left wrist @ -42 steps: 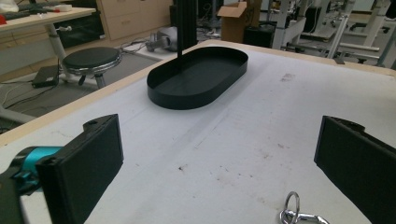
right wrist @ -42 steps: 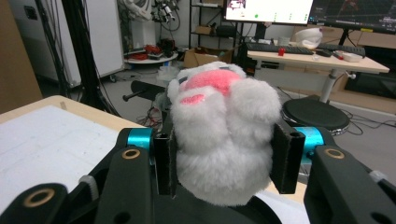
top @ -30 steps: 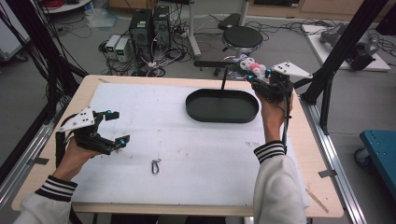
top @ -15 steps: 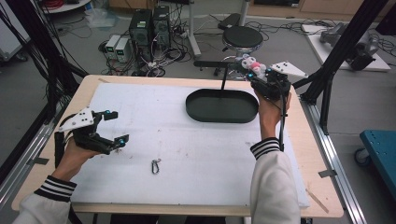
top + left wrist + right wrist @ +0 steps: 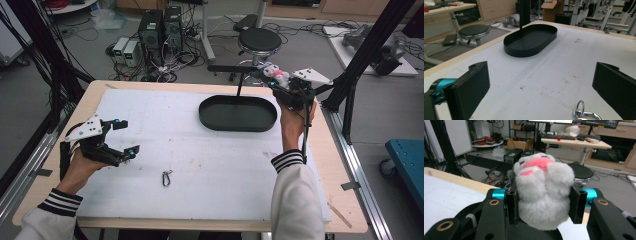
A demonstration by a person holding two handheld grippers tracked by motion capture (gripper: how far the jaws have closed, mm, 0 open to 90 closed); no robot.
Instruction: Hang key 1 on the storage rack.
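Progress is judged to be about midway: a grey plush toy with pink patches (image 5: 543,192) is clamped between the fingers (image 5: 512,207) of the right gripper (image 5: 281,82) and is held in the air at the far right end of the black oval tray (image 5: 210,117), just above its rim. Whether the toy is meant for the tray bed or for the black stand (image 5: 239,75) rising behind it cannot be told, but a release into or above the tray is what seems to be left. The left gripper (image 5: 122,137) is held low over the white mat (image 5: 200,165) on the counter (image 5: 90,92), its fingers (image 5: 471,87) spread wide with nothing between them. A small metal snap hook (image 5: 166,178) lies on the mat just beside it, untouched; picking it up may be a later step. No brand, label or readable writing is made out on the toy, the tray or the grippers.
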